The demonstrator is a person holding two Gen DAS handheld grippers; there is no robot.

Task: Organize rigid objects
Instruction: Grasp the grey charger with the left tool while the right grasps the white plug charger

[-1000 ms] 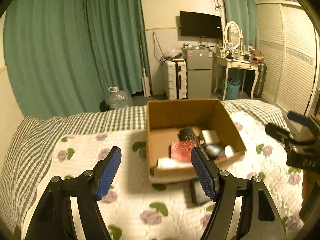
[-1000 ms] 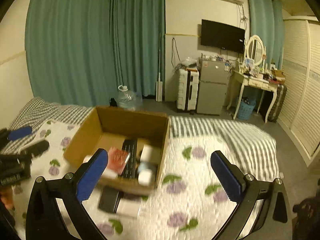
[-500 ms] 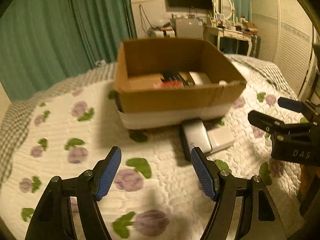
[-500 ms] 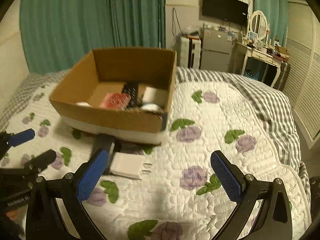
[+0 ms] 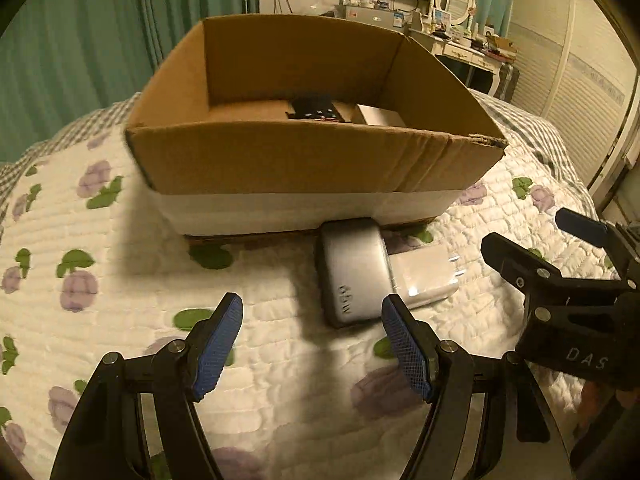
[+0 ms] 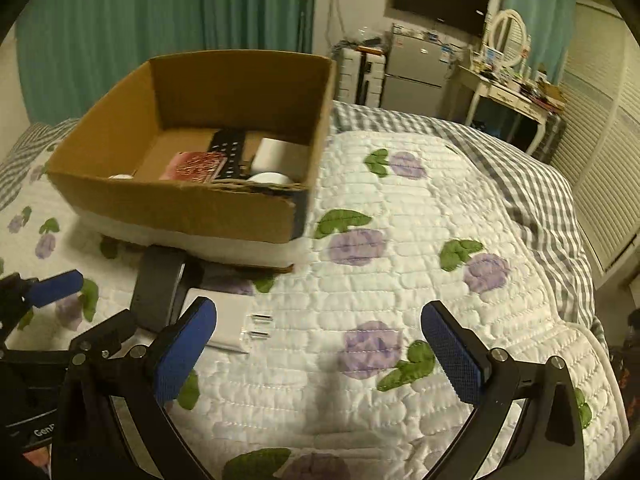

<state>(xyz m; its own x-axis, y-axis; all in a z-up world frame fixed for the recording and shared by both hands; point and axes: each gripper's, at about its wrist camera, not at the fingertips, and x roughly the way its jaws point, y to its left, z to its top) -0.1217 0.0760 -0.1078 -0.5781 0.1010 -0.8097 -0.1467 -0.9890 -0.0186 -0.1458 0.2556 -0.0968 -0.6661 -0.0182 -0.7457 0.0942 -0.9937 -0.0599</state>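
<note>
A cardboard box [image 5: 312, 160] stands on the quilted bed; it also shows in the right wrist view [image 6: 180, 204]. It holds a black remote [image 6: 230, 150], a red packet [image 6: 194, 166] and white items. In front of it lie a grey power bank [image 5: 354, 276], dark in the right wrist view [image 6: 158, 288], and a white plug charger [image 5: 426, 276] [image 6: 230, 326]. My left gripper [image 5: 312, 344] is open and empty, just short of the power bank. My right gripper [image 6: 316, 348] is open and empty, its left finger beside the charger.
The flowered quilt [image 6: 400, 280] covers the bed, with a grey checked blanket [image 6: 520, 184] at its far edge. Green curtains [image 6: 160, 20], a small fridge [image 6: 412, 76], a dressing table [image 6: 508, 92] and a slatted wardrobe [image 5: 580, 92] stand beyond the bed.
Both grippers have dropped and moved closer to the bed. The box, power bank and charger now loom larger. Both grippers stayed open.
</note>
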